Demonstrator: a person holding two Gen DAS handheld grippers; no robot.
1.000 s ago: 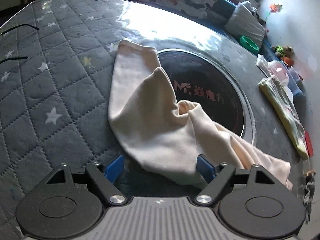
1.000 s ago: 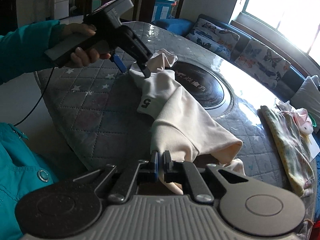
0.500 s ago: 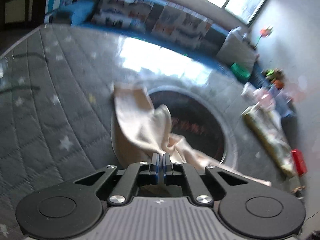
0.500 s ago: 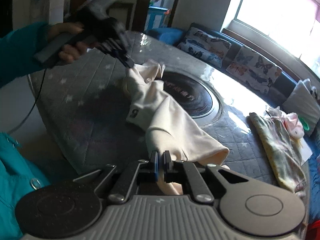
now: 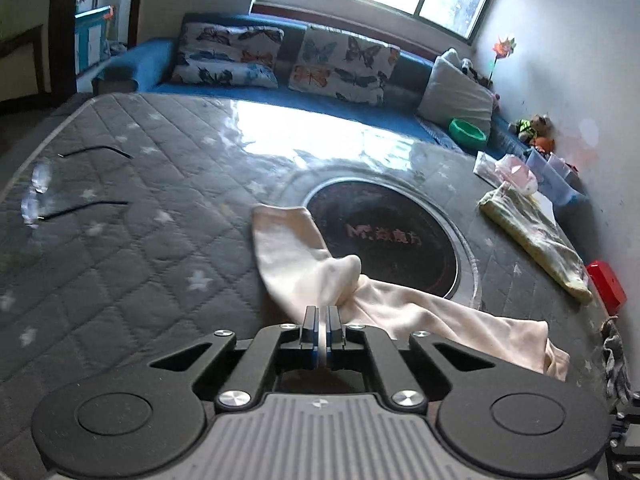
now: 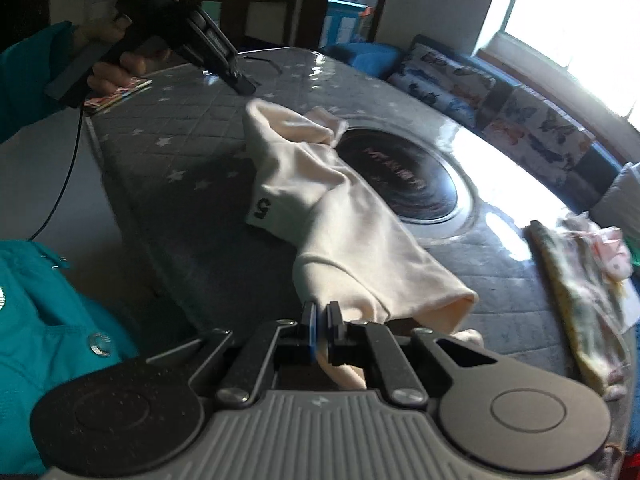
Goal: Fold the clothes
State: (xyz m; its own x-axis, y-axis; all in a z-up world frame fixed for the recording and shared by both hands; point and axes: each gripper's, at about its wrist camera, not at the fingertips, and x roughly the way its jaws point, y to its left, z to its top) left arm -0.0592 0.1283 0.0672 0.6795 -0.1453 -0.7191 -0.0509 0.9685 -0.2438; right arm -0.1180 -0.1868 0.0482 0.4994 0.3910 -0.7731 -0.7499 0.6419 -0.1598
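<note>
A cream garment point(image 5: 304, 264) with a "5" label point(image 6: 262, 208) lies crumpled across the quilted grey table point(image 5: 120, 220), partly over the round dark hotplate point(image 5: 384, 236). My left gripper point(image 5: 321, 320) is shut on the garment's near edge. In the right wrist view the left gripper point(image 6: 244, 84) sits raised above the garment's far end and looks apart from it there. My right gripper point(image 6: 320, 320) is shut on the other end of the garment point(image 6: 340, 232) near the table's edge.
A folded floral cloth point(image 5: 536, 236) lies on the table's right side, with a red box point(image 5: 606, 286) beside it. A blue sofa with butterfly cushions point(image 5: 344, 64) runs behind the table. A green bowl point(image 5: 466, 132) sits on it. Black cables point(image 5: 96, 152) cross the far left.
My left gripper was open over the garment, then shut on its edge and lifted up. My right gripper stays shut on the garment and has shifted slightly.
</note>
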